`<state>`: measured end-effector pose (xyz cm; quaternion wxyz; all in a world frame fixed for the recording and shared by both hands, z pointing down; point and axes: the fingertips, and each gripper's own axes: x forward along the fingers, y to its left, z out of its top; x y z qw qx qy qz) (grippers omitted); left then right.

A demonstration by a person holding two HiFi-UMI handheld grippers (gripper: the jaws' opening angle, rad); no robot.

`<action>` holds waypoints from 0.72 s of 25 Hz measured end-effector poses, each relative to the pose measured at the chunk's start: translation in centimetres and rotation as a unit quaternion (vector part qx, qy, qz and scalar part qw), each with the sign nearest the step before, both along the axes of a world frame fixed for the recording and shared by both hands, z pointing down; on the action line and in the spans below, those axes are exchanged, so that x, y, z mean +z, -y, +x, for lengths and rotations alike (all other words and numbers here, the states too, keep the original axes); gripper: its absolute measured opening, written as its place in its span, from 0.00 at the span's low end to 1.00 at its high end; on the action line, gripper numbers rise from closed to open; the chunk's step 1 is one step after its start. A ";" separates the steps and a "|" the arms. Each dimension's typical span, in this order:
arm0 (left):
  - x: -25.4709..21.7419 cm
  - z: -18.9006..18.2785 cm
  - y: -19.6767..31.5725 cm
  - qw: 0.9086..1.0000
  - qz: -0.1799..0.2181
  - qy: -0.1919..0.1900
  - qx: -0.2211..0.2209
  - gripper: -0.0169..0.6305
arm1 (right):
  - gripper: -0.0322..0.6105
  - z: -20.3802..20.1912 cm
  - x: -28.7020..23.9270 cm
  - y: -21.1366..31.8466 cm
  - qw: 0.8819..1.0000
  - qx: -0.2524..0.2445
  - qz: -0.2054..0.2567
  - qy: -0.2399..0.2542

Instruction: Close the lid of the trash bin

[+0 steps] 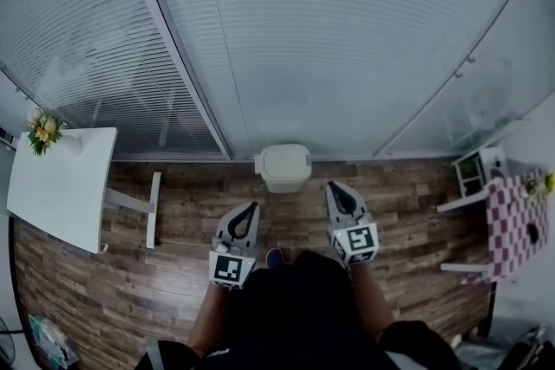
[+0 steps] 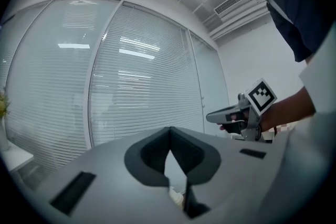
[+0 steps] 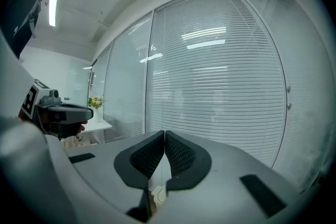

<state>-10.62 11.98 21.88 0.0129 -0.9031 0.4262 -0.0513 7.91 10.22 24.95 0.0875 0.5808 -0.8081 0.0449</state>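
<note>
A small white trash bin [image 1: 284, 166] stands on the wood floor against the glass wall, its lid down flat on top. My left gripper [image 1: 252, 206] hovers short of the bin on its left side, jaws shut with nothing between them. My right gripper [image 1: 333, 187] hovers at the bin's right, also shut and empty. In the left gripper view the jaws meet at the tip [image 2: 169, 128] and the right gripper [image 2: 236, 113] shows beyond. In the right gripper view the pads touch [image 3: 164, 134] and the left gripper [image 3: 63, 112] shows at the left. The bin is not seen in either gripper view.
A white table [image 1: 61, 186] with a flower vase [image 1: 43, 133] stands at the left. A checkered table [image 1: 516, 225] and a small white shelf [image 1: 479, 169] stand at the right. Frosted glass walls with blinds [image 1: 329, 39] run behind the bin.
</note>
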 end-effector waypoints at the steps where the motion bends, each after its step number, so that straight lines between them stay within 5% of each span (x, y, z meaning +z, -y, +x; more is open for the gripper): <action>1: 0.1 -0.1 0.0 1.000 0.001 0.003 -0.005 0.04 | 0.06 -0.3 -0.2 0.2 1.000 -0.003 0.007 0.001; 7: 0.6 -0.8 -0.2 1.000 -0.022 0.001 -0.013 0.04 | 0.05 -2.8 -0.9 -0.9 0.998 -0.058 -0.003 -0.023; 18: 2.7 -2.5 -0.4 0.998 -0.056 0.007 -0.024 0.04 | 0.05 -3.7 -0.7 -2.1 0.998 -0.067 0.003 0.003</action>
